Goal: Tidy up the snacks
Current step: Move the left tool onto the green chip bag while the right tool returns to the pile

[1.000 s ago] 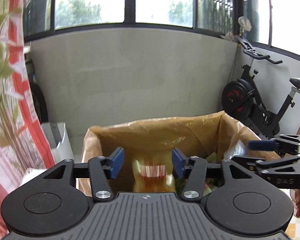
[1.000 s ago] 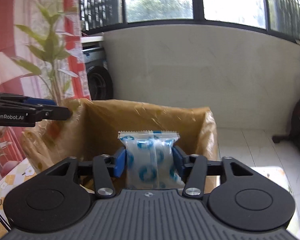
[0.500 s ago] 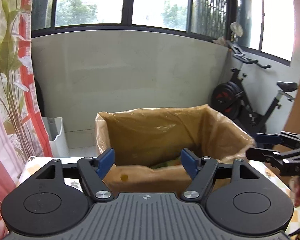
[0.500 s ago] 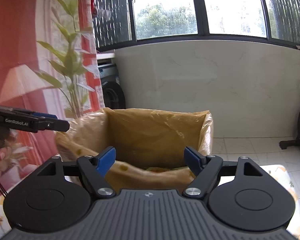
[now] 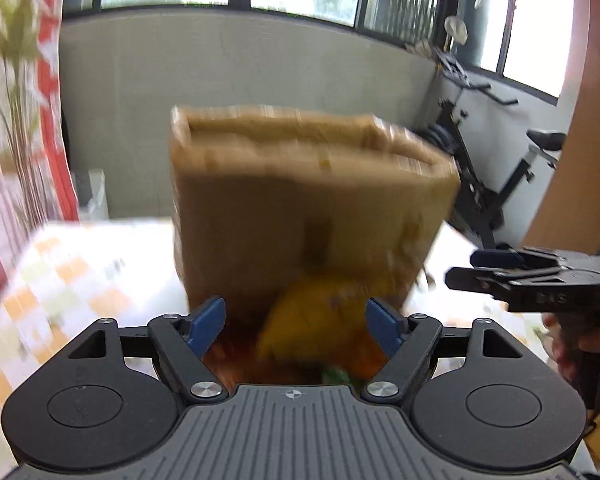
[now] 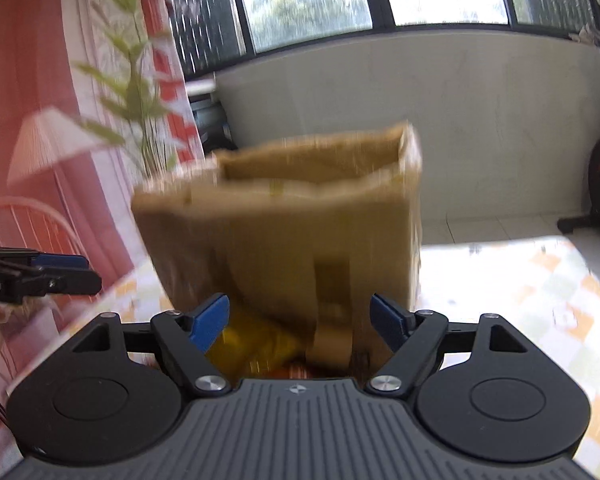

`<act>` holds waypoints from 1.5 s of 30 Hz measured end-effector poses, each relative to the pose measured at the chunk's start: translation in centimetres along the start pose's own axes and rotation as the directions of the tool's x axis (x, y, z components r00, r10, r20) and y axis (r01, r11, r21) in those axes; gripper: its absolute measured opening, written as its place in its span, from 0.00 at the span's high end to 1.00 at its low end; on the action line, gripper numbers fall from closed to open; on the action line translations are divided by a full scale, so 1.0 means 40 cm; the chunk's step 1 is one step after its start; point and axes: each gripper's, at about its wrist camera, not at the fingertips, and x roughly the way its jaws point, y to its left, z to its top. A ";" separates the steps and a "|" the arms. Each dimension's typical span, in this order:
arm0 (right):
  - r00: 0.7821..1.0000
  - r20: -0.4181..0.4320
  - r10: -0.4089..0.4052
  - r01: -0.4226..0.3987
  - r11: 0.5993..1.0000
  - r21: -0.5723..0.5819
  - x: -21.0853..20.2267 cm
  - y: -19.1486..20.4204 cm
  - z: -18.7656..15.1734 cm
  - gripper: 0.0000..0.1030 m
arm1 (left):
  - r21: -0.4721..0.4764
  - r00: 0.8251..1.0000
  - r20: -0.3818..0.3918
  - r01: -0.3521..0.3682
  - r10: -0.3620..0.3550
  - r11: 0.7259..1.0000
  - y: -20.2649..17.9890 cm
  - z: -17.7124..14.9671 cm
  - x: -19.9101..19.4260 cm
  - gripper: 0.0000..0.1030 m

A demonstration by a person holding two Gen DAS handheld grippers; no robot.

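Two views record this moment, both smeared by motion.

Left wrist view: the left gripper [image 5: 296, 320] stands released, its blue pads wide apart and holding nothing. Ahead stands the tall brown cardboard box lined with clear plastic film [image 5: 300, 200], resting on the counter with the orange-and-white checked cloth [image 5: 72, 272]. A yellow snack packet [image 5: 320, 312] lies on the counter just before the box's base, between the pads' line of sight; reddish packaging beneath it is too blurred to name. The right gripper [image 5: 472, 270] enters at the right edge, also empty. A black exercise bike [image 5: 492, 184] stands behind.

Right wrist view: the right gripper [image 6: 300, 320] is likewise released and empty. The same box [image 6: 300, 216] fills the centre, the yellow packet [image 6: 256, 344] at its foot; the left gripper [image 6: 80, 272] shows at the left edge.

Progress, as a judgement: part of the sorting appears done, while the packet outside the box remains to be collected.

Change: a second ago the right gripper clasped a blue-ringed clear packet over the box; half a second ago both looked into the opening. Now both sit lower, facing its outer wall.
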 end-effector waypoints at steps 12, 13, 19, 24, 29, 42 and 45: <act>0.978 -0.207 -0.033 0.036 0.999 0.008 0.023 0.005 -0.127 0.22 | 0.036 0.973 -0.213 0.093 -0.083 0.995 -0.058 -0.175 0.107 0.23; 0.974 -0.223 -0.041 0.041 0.999 -0.001 0.024 0.008 -0.132 0.22 | 0.041 0.972 -0.217 0.098 -0.087 0.994 -0.060 -0.179 0.109 0.22; 0.955 -0.296 -0.037 0.030 0.999 -0.029 0.030 0.021 -0.171 0.22 | 0.088 0.965 -0.243 0.122 -0.098 0.989 -0.085 -0.199 0.121 0.17; 0.944 -0.326 -0.046 0.033 0.998 -0.045 0.029 0.020 -0.188 0.22 | 0.122 0.964 -0.253 0.119 -0.085 0.985 -0.102 -0.203 0.132 0.16; 0.938 -0.340 -0.067 0.049 0.997 -0.062 0.016 0.012 -0.190 0.22 | 0.139 0.961 -0.261 0.127 -0.087 0.982 -0.105 -0.200 0.141 0.15; 0.901 -0.432 -0.025 -0.001 0.998 -0.060 0.042 0.030 -0.229 0.22 | 0.195 0.948 -0.314 0.121 -0.055 0.973 -0.129 -0.231 0.189 0.06; 0.906 -0.421 -0.035 0.002 0.997 -0.078 0.042 0.035 -0.225 0.22 | 0.219 0.949 -0.311 0.128 -0.055 0.967 -0.136 -0.235 0.193 0.18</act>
